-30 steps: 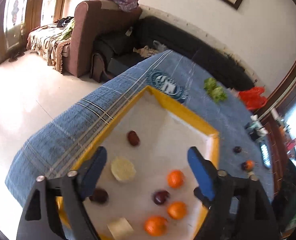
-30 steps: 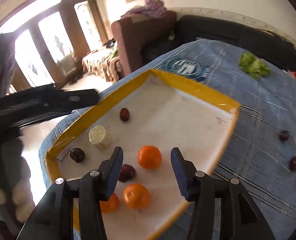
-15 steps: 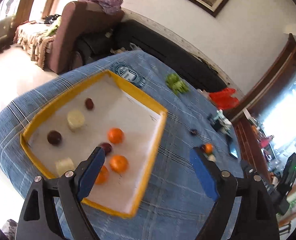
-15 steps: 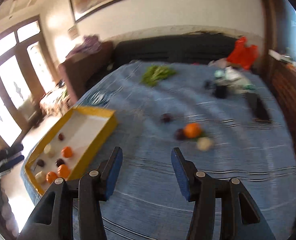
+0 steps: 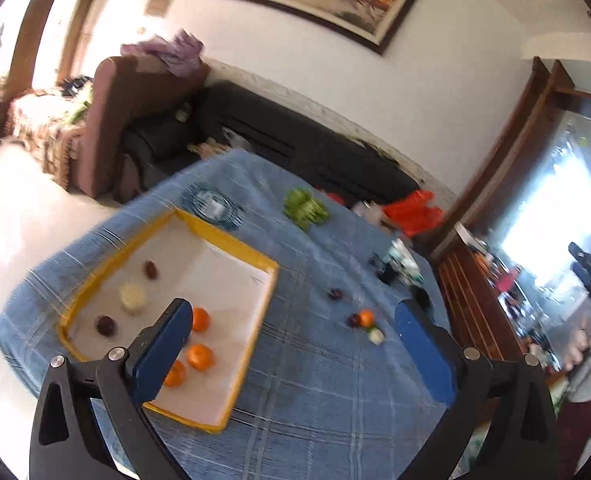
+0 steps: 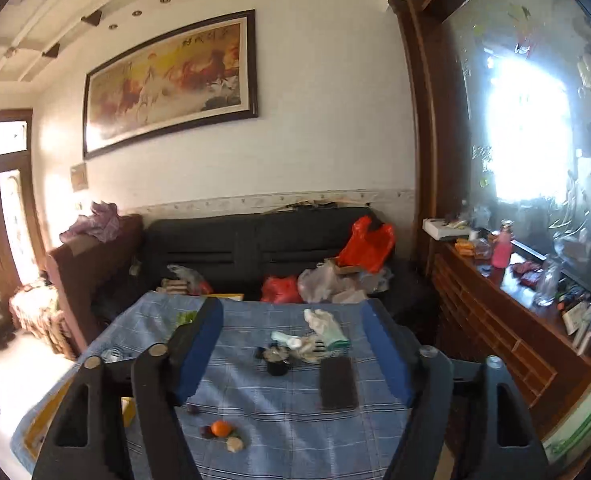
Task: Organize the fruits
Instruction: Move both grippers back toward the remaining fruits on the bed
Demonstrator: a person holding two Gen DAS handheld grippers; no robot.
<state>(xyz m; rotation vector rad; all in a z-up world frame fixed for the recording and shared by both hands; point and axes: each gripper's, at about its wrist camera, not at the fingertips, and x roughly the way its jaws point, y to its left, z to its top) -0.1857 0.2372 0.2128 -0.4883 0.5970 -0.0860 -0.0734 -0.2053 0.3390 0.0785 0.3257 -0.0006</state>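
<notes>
Oranges (image 5: 200,356) and dark fruits (image 5: 106,325) lie in yellow-rimmed tray (image 5: 231,240).

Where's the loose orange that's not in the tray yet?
The loose orange lies on the blue tablecloth, right of the yellow tray, touching a dark fruit and beside a pale piece.

From my left wrist view, the blue-padded left finger (image 5: 163,354) covers part of one orange fruit (image 5: 175,373) in the yellow-rimmed white tray (image 5: 231,240). On the right wrist view, that tray (image 6: 39,416) is mostly hidden behind the black gripper frame; the small dark fruit (image 6: 205,432) is too blurred to identify.
</notes>
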